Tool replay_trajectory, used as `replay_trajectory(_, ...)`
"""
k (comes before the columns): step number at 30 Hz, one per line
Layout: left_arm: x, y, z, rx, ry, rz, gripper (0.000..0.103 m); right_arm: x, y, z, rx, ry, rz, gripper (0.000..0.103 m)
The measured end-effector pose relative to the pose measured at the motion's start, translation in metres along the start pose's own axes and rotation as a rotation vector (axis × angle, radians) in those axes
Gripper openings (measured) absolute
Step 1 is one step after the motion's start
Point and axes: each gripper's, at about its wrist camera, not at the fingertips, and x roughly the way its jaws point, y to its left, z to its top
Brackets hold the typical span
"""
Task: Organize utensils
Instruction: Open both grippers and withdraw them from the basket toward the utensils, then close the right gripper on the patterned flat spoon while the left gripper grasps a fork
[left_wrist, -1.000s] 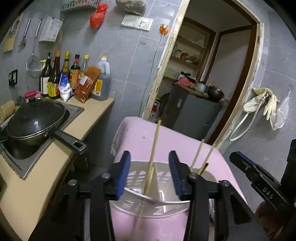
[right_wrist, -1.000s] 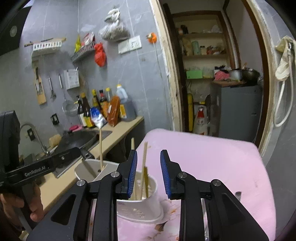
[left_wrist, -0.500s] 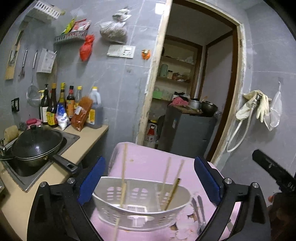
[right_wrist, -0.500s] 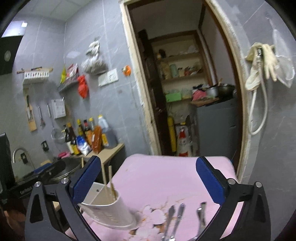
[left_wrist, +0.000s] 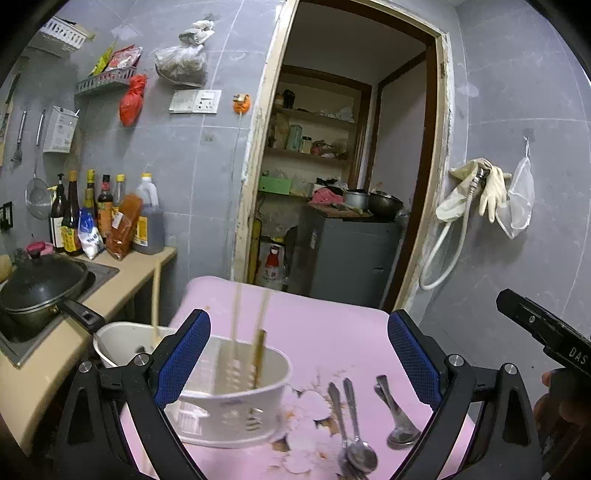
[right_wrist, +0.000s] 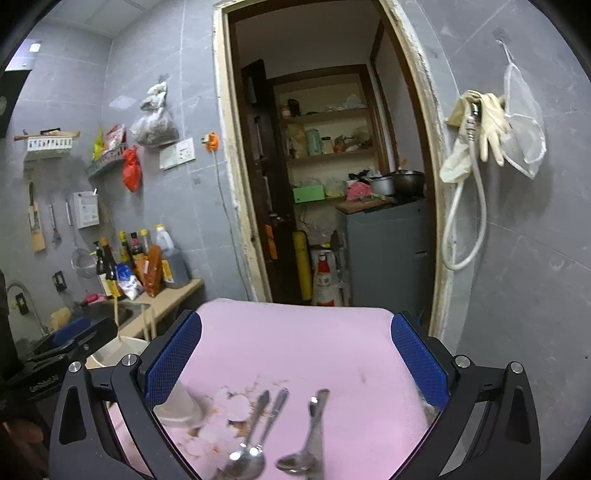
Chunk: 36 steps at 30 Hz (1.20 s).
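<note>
Pink table (left_wrist: 332, 332): spoons (left_wrist: 354, 424) beside utensil holder (left_wrist: 229, 406).

chopsticks (left_wrist: 236, 332) blurred in the utensil holder (left_wrist: 236, 417) (spoons (right_wrist: 255, 461) cut off below).

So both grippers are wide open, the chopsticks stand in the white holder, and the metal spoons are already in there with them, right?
Not quite. The spoons are not in the holder: they lie flat on the pink table, to the right of the white holder, as the left wrist view shows. The rest holds: the chopsticks stand in the holder, and the left gripper and right gripper are wide open.
</note>
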Motion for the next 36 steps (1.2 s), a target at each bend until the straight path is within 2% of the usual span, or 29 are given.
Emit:
replay_trajectory(6, 0.013, -0.02, -0.022, 0.008, 0.053, -0.023, 0.094, 0.003, -0.024, -0.013, -0.009, 0.052, -0.036, 0.103)
replay_trajectory(11, 0.029, -0.037, -0.042, 0.038, 0.135, -0.051, 0.094, 0.017, -0.049, -0.028, 0.008, 0.143, -0.044, 0.103)
replay_trajectory(15, 0.045, -0.05, -0.057, 0.087, 0.204, -0.03, 0.094, 0.034, -0.062, -0.046, 0.011, 0.242, -0.07, 0.102)
replay_trajectory(18, 0.06, -0.052, -0.067, 0.115, 0.264, -0.006, 0.093, 0.05, -0.068, -0.062, 0.006, 0.334, -0.089, 0.093)
replay_trajectory(19, 0.064, -0.052, -0.07, 0.115, 0.274, -0.003, 0.093, 0.053, -0.07, -0.066, 0.004, 0.351, -0.089, 0.085)
replay_trajectory(20, 0.069, -0.051, -0.074, 0.111, 0.29, -0.005, 0.091, 0.058, -0.072, -0.073, -0.001, 0.379, -0.092, 0.078)
replay_trajectory(22, 0.077, -0.049, -0.078, 0.105, 0.315, -0.01, 0.082, 0.066, -0.074, -0.084, -0.01, 0.426, -0.09, 0.074)
replay_trajectory(24, 0.088, -0.046, -0.083, 0.104, 0.358, -0.011, 0.067, 0.069, -0.074, -0.092, -0.011, 0.452, -0.077, 0.073)
replay_trajectory(27, 0.103, -0.043, -0.091, 0.098, 0.424, -0.016, 0.052, 0.072, -0.069, -0.101, -0.029, 0.486, -0.057, 0.069)
replay_trajectory(29, 0.113, -0.041, -0.096, 0.096, 0.465, -0.019, 0.049, 0.075, -0.065, -0.106, -0.051, 0.51, -0.045, 0.069)
replay_trajectory(32, 0.127, -0.039, -0.103, 0.098, 0.531, -0.022, 0.038, 0.08, -0.062, -0.112, -0.069, 0.542, -0.027, 0.069)
replay_trajectory(36, 0.14, -0.028, -0.107, 0.043, 0.601, -0.044, 0.038, 0.087, -0.058, -0.115, -0.08, 0.56, -0.014, 0.069)
